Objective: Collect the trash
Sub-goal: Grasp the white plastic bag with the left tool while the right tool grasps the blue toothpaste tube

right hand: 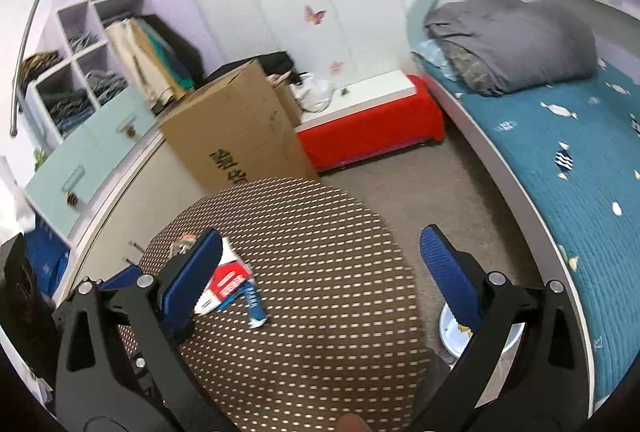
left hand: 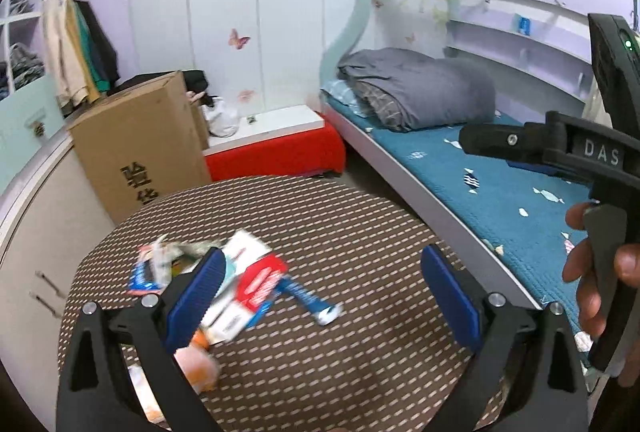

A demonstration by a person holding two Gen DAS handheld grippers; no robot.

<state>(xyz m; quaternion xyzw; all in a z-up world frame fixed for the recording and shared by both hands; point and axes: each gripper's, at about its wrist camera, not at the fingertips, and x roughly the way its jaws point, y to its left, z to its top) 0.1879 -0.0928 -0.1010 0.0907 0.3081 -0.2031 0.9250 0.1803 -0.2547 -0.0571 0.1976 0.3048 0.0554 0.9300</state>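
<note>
A heap of trash lies on a round brown dotted table (left hand: 320,352): a red and white wrapper (left hand: 252,284), a blue tube-like packet (left hand: 308,298), crumpled paper (left hand: 168,252) and an orange piece (left hand: 200,356). My left gripper (left hand: 322,298) hangs open above the table, its left finger over the heap. In the right wrist view the same red and white wrapper (right hand: 228,282) and blue packet (right hand: 254,306) lie on the table (right hand: 320,312); my right gripper (right hand: 320,280) is open above them. The right gripper's body, held by a hand (left hand: 592,272), shows at the left view's right edge.
A tall cardboard box (left hand: 140,144) stands behind the table, with a red bench (left hand: 280,152) beside it. A bed with a blue cover (left hand: 500,184) and grey quilt runs along the right. Shelves with clothes fill the left wall. A white bin (right hand: 456,336) sits on the floor by the bed.
</note>
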